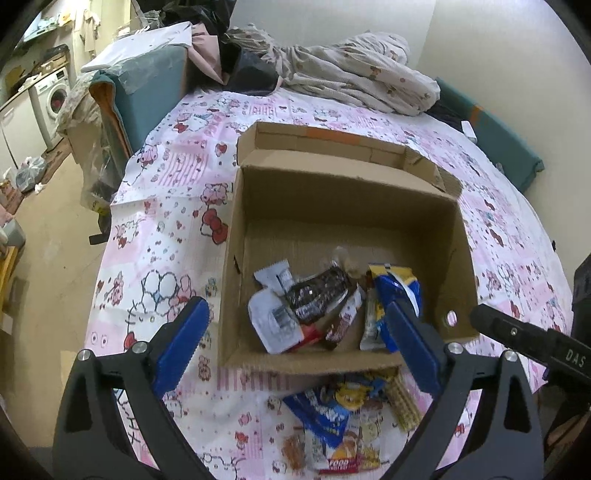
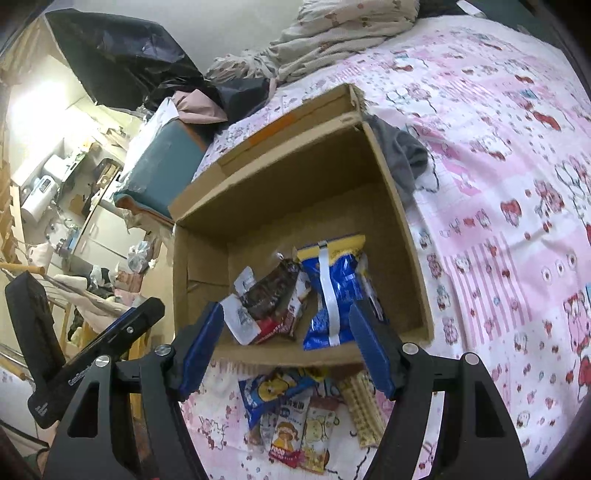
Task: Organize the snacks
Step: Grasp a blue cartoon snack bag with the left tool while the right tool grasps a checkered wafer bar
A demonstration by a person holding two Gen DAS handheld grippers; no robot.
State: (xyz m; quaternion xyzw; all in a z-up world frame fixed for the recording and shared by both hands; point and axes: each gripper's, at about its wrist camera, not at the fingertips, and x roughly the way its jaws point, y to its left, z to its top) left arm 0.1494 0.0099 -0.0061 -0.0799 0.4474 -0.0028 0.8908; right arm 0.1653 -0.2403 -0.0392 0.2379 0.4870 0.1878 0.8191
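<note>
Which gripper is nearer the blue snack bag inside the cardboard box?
Right. The right gripper frames the blue snack bag between open fingers; the left gripper, also open, sits further left, over the dark wrapper.

A pink cartoon-print bedsheet (image 1: 177, 229) fills the middle of the left wrist view. At the top lies a crumpled cream blanket (image 1: 362, 74) against a plain pale wall (image 1: 498, 33). On the upper left stand a washing machine (image 1: 53, 96) and white cabinets (image 1: 18, 129) on a beige floor (image 1: 55, 229). A teal cushion (image 1: 506, 147) lies on the right.
</note>
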